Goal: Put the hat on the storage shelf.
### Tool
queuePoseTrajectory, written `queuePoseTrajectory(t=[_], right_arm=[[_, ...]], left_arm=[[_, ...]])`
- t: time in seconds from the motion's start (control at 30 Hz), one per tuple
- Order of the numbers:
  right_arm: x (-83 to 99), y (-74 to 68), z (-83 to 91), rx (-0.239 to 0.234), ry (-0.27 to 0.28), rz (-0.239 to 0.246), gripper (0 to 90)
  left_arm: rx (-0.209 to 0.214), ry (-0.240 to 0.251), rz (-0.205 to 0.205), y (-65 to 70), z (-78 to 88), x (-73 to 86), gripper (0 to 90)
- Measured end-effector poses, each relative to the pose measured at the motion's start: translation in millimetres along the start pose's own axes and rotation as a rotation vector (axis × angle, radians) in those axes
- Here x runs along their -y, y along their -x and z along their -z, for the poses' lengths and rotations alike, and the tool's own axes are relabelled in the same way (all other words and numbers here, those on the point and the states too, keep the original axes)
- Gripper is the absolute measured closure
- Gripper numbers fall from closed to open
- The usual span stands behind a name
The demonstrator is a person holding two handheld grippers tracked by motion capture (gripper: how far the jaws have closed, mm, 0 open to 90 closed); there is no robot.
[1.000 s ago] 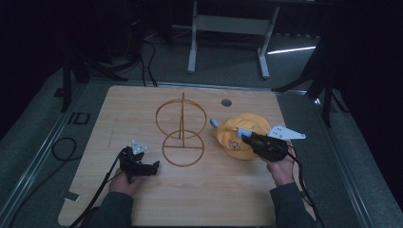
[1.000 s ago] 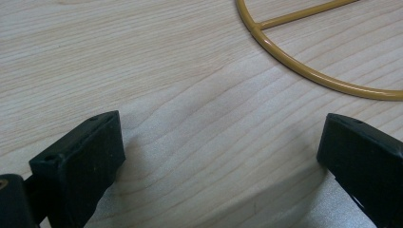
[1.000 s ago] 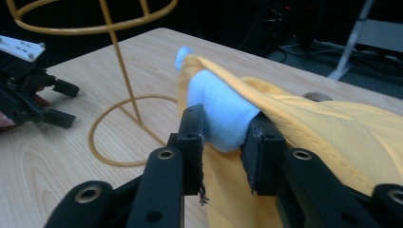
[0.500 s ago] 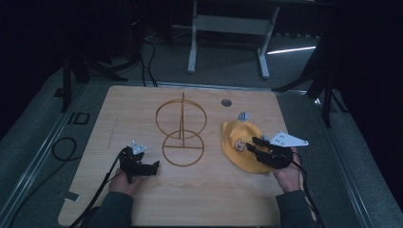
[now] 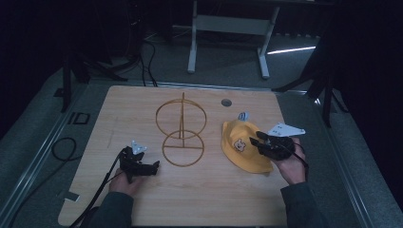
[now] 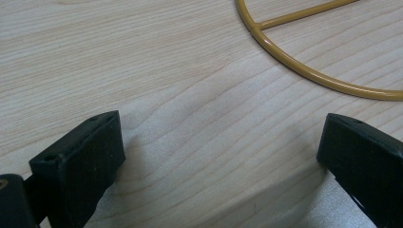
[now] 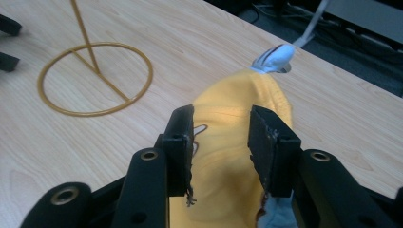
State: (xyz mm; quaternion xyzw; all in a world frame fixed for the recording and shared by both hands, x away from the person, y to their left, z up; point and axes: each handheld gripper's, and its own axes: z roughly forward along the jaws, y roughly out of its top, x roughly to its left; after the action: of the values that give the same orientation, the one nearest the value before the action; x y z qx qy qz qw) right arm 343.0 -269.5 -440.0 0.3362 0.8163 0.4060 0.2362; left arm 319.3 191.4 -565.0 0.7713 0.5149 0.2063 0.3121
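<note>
Yellow fabric cap with small bear patch flat on the right part of the light wooden counter, right of the gold wire stand made of two rings on a post, well apart from it. Cap again in right gripper view, crumpled, with a grey-white tag at its far end. Right tongs over the cap's right edge, held in the right hand; grey three-cornered plate on top. Right tongs in own view half apart, jaws just been opening; yellow cloth between the jaws but pads not pressing, gap visible on both sides. Frayed threads hanging at the left pad.

Left tongs low over the counter at front left, held in the left hand, just beside the lower ring of the stand, not touching. Left tongs in own view spread wide, nothing between, bare wood grain below, arc of the gold ring ahead. Black cable trailing from left gripper off the front edge. Small round grey grommet near the counter's far edge.
</note>
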Motion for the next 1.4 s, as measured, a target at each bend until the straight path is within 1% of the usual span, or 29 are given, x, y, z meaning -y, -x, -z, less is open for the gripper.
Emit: queuePoseTrajectory(t=[0.03,0.07,0.1,0.13,0.2,0.27,0.33,0.43,0.53,0.7,1.07,1.17,1.3,1.4], right_arm=[[0.0,0.0,0.0,0.0,0.0,0.0,61.0],[-2.1,1.3,-1.8,0.002,-0.017,0.005,61.2],[-2.1,1.3,-1.8,0.002,-0.017,0.005,61.2],[-4.7,2.5,-3.1,0.008,-0.033,0.015,61.3],[-5.9,3.0,-3.5,0.011,-0.04,0.018,61.3],[-12.2,6.4,-4.5,0.019,-0.06,0.027,61.3],[-13.7,7.3,-4.6,0.021,-0.066,0.032,61.3],[-21.2,11.8,-7.0,0.029,-0.108,0.039,61.2],[-26.2,14.8,-10.9,0.036,-0.148,0.059,61.1],[-33.4,18.1,-17.6,0.047,-0.198,0.074,60.4],[-43.3,26.2,-31.5,0.043,-0.297,0.085,58.9],[-45.2,27.9,-35.2,0.036,-0.319,0.089,58.6],[-47.8,31.0,-41.5,0.024,-0.367,0.093,58.3],[-50.1,33.9,-46.1,0.01,-0.39,0.086,58.1]], left_arm=[[0.0,0.0,0.0,0.0,0.0,0.0,1.9],[0.0,0.0,0.001,0.0,0.0,0.0,1.9],[0.0,0.0,0.001,0.0,0.0,0.0,1.9],[0.0,0.0,0.0,0.0,0.0,0.0,1.9],[0.0,-0.002,-0.002,-0.1,0.2,-0.1,1.9],[0.001,-0.003,-0.002,-0.2,0.3,-0.2,1.9],[0.001,-0.003,-0.002,-0.2,0.3,-0.2,1.9],[0.0,-0.002,-0.002,-0.2,0.2,-0.1,1.9],[0.0,-0.001,-0.002,-0.1,0.1,-0.1,1.9],[0.0,-0.001,-0.002,-0.1,0.1,-0.1,1.9],[0.001,-0.002,-0.002,-0.1,0.2,0.0,1.9],[0.001,-0.003,-0.002,-0.2,0.2,0.0,1.9],[-0.001,-0.002,-0.004,-0.3,0.1,-0.1,1.9],[0.0,-0.001,-0.002,-0.2,0.1,-0.1,1.9]])
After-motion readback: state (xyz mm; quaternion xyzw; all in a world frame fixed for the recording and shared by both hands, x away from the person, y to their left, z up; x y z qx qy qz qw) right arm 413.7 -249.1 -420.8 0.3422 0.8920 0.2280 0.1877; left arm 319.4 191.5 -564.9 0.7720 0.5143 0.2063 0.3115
